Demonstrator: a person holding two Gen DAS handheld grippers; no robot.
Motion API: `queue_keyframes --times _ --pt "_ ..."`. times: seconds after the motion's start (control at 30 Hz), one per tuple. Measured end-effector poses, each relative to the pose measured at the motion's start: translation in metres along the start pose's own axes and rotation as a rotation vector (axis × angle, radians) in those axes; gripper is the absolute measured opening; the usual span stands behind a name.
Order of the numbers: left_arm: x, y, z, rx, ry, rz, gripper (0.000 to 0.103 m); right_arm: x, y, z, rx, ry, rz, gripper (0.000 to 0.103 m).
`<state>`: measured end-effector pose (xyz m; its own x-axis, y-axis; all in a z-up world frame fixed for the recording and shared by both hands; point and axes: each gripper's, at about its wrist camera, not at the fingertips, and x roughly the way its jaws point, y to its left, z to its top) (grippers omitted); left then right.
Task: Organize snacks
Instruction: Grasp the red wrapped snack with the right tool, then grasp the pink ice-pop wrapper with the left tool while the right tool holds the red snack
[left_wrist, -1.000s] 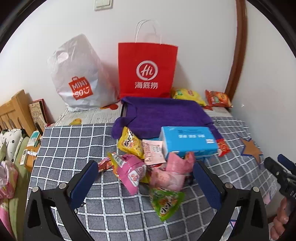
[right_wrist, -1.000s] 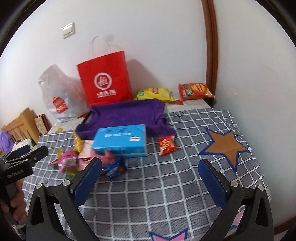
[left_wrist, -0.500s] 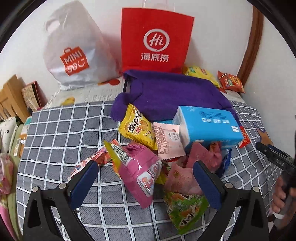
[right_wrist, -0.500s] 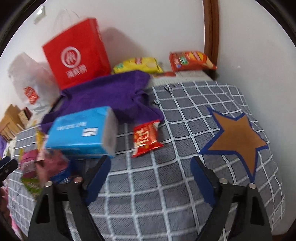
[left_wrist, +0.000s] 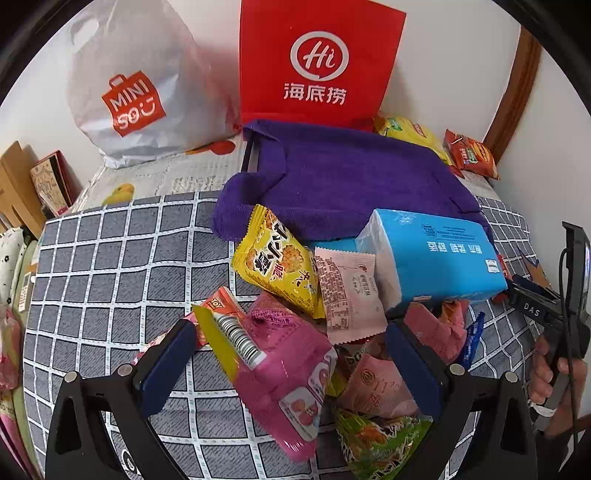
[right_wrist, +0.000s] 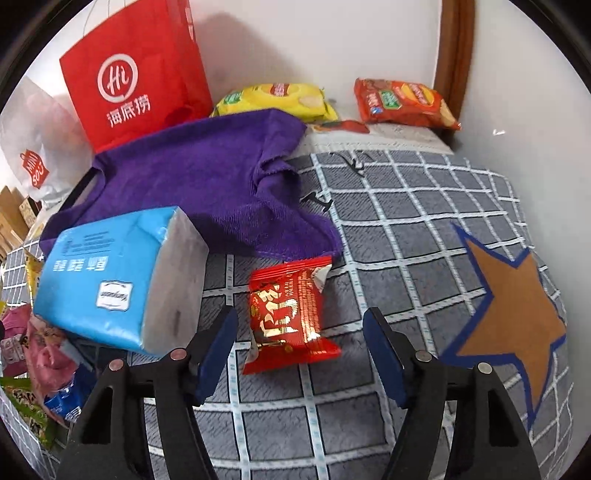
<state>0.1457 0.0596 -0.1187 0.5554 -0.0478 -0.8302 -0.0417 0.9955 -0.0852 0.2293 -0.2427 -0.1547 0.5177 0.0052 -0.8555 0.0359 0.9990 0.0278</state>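
Observation:
A heap of snack packets lies on the grey checked cloth (left_wrist: 110, 266). My left gripper (left_wrist: 288, 339) is open and hangs low over the heap. A pink snack bag (left_wrist: 291, 373) lies between its fingers, with a yellow packet (left_wrist: 277, 266) and a pale pink packet (left_wrist: 347, 291) just beyond. A single small red packet (right_wrist: 288, 317) lies flat on the cloth, apart from the heap. My right gripper (right_wrist: 299, 325) straddles it with its jaws closing. The pads stand clear of the wrapper on both sides.
A blue tissue pack (right_wrist: 118, 273) lies left of the red packet, resting on a purple towel (right_wrist: 207, 177). A red paper bag (right_wrist: 136, 74) and white plastic bag (left_wrist: 140, 85) stand at the wall. Yellow (right_wrist: 277, 96) and red (right_wrist: 402, 99) chip bags lie behind.
Both grippers have come down and closer to the snacks. The right one has swung over the small red packet and its jaws have narrowed. The left one's jaws have kept their width.

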Motion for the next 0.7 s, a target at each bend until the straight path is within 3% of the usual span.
queue_keyframes --times 0.27,0.7 --pt "0.01 0.006 0.004 -0.009 0.019 -0.023 0.102 0.008 0.007 -0.002 -0.025 0.0 -0.041 0.046" --pt "0.005 0.023 0.006 -0.001 -0.009 -0.034 0.102 -0.032 0.003 -0.02 0.0 -0.017 -0.024 0.045"
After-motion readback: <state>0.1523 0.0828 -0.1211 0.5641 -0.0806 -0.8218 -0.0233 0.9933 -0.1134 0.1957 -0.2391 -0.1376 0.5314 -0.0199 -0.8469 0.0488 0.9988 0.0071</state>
